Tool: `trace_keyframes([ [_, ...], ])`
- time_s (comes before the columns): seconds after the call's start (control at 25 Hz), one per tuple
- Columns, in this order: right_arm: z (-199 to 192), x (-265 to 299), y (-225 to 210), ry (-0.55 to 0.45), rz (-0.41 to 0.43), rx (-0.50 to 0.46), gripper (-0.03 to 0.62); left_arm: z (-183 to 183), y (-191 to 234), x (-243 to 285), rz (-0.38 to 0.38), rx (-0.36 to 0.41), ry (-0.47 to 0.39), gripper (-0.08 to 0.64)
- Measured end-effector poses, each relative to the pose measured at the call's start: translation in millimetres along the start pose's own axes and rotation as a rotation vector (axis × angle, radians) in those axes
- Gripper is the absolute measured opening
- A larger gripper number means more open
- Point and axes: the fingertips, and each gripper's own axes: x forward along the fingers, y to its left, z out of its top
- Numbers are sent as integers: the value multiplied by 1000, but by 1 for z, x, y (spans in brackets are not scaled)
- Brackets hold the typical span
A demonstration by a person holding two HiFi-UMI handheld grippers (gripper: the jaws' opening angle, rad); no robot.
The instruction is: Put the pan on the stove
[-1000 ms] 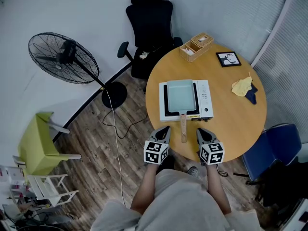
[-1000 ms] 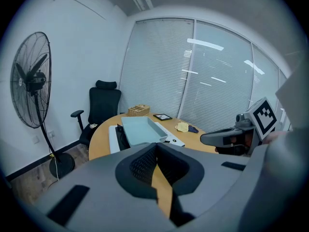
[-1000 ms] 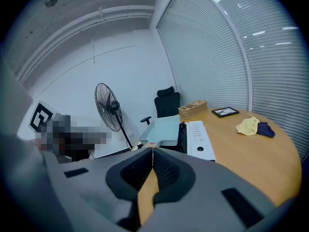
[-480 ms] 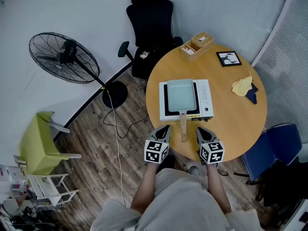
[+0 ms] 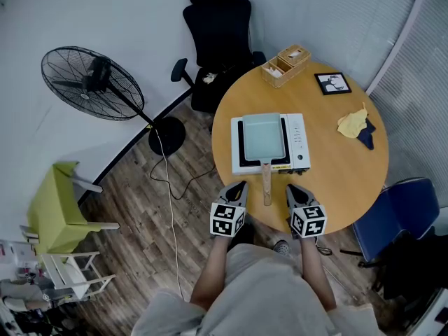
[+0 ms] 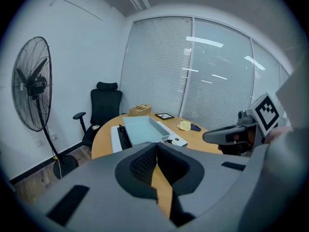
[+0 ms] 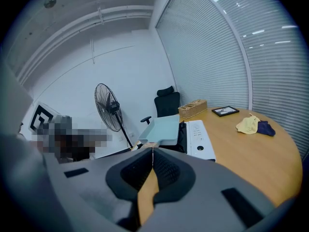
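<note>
Sitting flat on the stove (image 5: pixel 297 144), the pan (image 5: pixel 262 137) is already resting in place, its handle (image 5: pixel 267 185) pointing between the left gripper (image 5: pixel 241 185) and right gripper (image 5: pixel 291 188), both closed and empty; pulling back without nudging that handle seems best.

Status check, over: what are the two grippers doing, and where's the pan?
Left gripper and right gripper shut, empty. Pan sits on stove. Nothing in the way.

Office room; swivel chair (image 5: pixel 218 26), window blinds (image 6: pixel 212 76), round table (image 5: pixel 336 166)
</note>
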Motion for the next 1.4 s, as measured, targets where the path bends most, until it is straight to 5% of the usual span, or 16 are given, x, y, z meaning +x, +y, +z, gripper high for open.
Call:
trace_keyframes([
  [1.4, 2, -1, -2, 0, -3, -6, 23, 2, -2, 3, -5, 14, 8, 29],
])
